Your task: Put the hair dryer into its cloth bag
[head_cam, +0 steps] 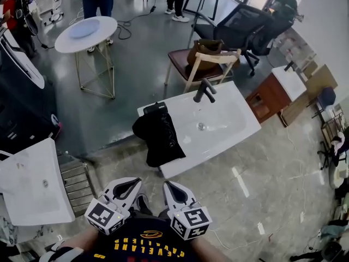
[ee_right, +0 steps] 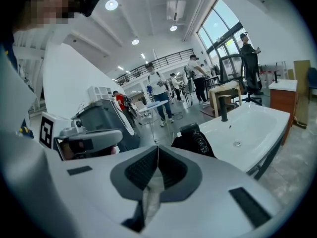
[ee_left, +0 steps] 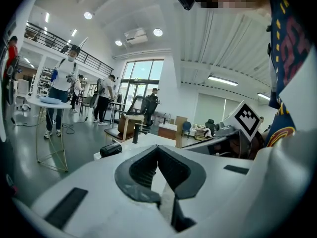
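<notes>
A black cloth bag [head_cam: 159, 138] lies draped over the left end of a white sink basin [head_cam: 229, 127], hanging over its front edge. A black hair dryer [head_cam: 155, 108] rests at the bag's far end, on the basin's back left corner. Both grippers are close to my body, short of the basin. My left gripper [head_cam: 132, 183] and right gripper [head_cam: 169, 185] sit side by side, both shut with nothing between the jaws. The left gripper view shows the hair dryer [ee_left: 111, 149] beyond its shut tips [ee_left: 157, 148]. In the right gripper view the bag [ee_right: 194, 141] lies past that gripper's shut tips [ee_right: 157, 148].
A black faucet [head_cam: 204, 90] stands at the basin's back. Behind it is a wooden chair [head_cam: 204, 64] with a brown bag, then an office chair [head_cam: 240, 29]. A second white basin [head_cam: 32, 184] and metal steps [head_cam: 76, 187] are at left, with a round table [head_cam: 86, 33] beyond. People stand at the back.
</notes>
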`<state>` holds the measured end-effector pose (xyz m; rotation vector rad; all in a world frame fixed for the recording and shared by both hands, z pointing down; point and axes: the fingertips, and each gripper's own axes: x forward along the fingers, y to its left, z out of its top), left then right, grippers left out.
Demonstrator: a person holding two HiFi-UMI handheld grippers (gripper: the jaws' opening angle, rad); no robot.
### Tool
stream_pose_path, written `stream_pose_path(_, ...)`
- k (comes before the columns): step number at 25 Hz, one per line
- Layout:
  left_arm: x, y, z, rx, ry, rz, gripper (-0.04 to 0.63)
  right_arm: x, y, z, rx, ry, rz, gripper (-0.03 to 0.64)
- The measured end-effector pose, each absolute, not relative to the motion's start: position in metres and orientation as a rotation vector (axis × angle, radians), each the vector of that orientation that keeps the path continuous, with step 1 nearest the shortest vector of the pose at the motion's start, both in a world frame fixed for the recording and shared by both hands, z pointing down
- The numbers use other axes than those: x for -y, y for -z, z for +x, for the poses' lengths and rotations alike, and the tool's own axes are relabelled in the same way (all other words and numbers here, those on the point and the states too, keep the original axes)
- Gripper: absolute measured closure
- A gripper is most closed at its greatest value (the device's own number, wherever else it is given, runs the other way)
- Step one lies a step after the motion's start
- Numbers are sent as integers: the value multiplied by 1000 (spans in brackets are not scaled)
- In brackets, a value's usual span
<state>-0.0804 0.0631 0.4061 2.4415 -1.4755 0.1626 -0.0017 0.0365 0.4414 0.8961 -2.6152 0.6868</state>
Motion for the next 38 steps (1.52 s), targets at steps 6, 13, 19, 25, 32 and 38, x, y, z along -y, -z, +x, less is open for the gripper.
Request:
stream_pose_path(6, -39, -419, -82, 1431, -169, 2476, 593, 9, -461, 9, 2546, -682, 1028, 607)
stream_pose_path(13, 9, -449, -82, 1482, -223, 2413, 592, 87, -511, 8, 2460, -676, 995, 607)
stream_pose_path(19, 62, -487, -93, 1554, -219, 2242, 592, 155, -562, -15, 2386, -658, 848, 587)
stream_pose_path(25, 101, -516, -94, 1615, -270, 2120, 591, 199, -610, -44, 2308, -697, 691, 428)
stream_pose_path(32, 102, -524, -98, 1680, -279, 2021, 549, 220, -660, -69, 2154, -664, 567, 373)
stream_pose_path(38, 87, -537, -109, 1625, -264, 2005, 549, 224, -679, -83, 2069, -629, 521, 373)
